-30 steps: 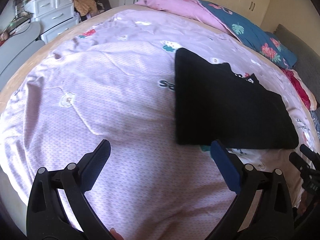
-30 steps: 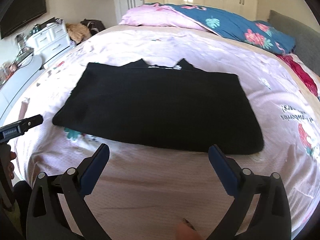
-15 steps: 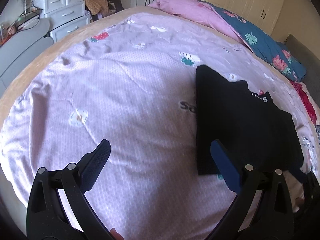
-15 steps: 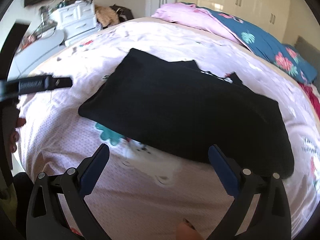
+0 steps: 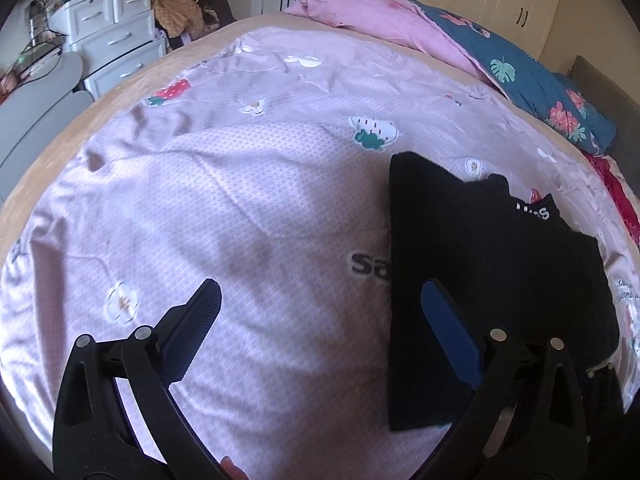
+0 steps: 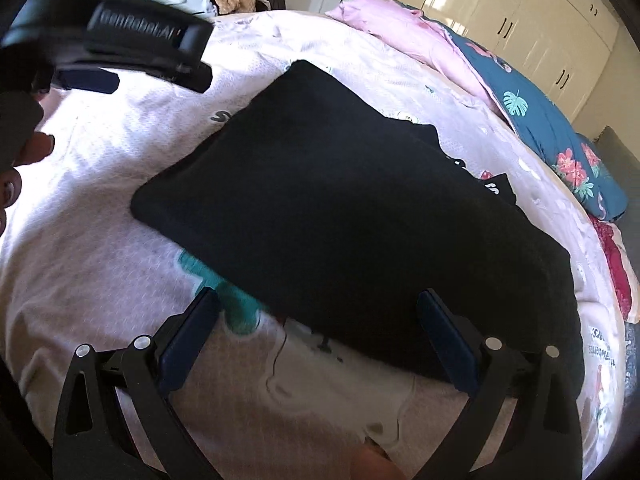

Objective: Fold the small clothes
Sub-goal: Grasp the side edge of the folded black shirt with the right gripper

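Right wrist view, folded black garment (image 6: 360,216), bedspread (image 6: 80,280)

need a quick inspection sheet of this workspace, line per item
surface: bed covered by a pale pink printed sheet, lightly creased, sunlit.
job's things: black garment lies flat on the sheet, already partly folded, with a bit of white lettering showing at its far edge.
clutter: pink and teal floral bedding piled along the far side of the bed.
grippers: left gripper open, empty, its right finger over the garment's left edge; right gripper open, empty, at the garment's near edge.
cables: some wires on the white drawer unit; none on the bed.
surroundings: cream wardrobe doors and a heap of clothes by the drawers.
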`<act>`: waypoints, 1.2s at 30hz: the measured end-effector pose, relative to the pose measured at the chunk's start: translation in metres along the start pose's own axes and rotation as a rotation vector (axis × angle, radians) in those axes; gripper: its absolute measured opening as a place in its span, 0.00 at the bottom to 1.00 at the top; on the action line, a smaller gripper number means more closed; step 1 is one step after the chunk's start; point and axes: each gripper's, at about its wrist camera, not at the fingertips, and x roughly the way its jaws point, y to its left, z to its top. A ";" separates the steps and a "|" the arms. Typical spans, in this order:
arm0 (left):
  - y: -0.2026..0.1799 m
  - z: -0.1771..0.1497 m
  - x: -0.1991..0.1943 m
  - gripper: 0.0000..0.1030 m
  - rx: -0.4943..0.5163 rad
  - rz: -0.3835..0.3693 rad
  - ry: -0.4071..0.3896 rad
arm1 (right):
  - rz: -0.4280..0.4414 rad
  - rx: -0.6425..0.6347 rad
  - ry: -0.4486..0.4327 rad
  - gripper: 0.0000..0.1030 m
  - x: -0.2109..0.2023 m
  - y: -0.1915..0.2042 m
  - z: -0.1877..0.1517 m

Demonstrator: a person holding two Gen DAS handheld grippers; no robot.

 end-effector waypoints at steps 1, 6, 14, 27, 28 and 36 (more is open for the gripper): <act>-0.001 0.002 0.002 0.91 0.001 -0.001 0.000 | -0.002 0.003 -0.002 0.96 0.003 0.000 0.002; -0.005 0.019 0.017 0.91 -0.016 -0.031 0.010 | -0.042 0.007 0.001 0.96 0.019 0.002 0.017; -0.014 0.040 0.038 0.91 -0.046 -0.080 0.047 | -0.115 -0.010 -0.091 0.93 0.018 -0.003 0.032; -0.056 0.054 0.061 0.91 0.008 -0.133 0.105 | 0.037 0.056 -0.271 0.09 -0.028 -0.036 0.020; -0.060 0.054 0.063 0.91 0.009 -0.140 0.112 | 0.041 0.065 -0.279 0.09 -0.031 -0.040 0.019; -0.088 0.055 0.057 0.86 0.022 -0.231 0.111 | 0.044 0.159 -0.335 0.07 -0.051 -0.073 0.007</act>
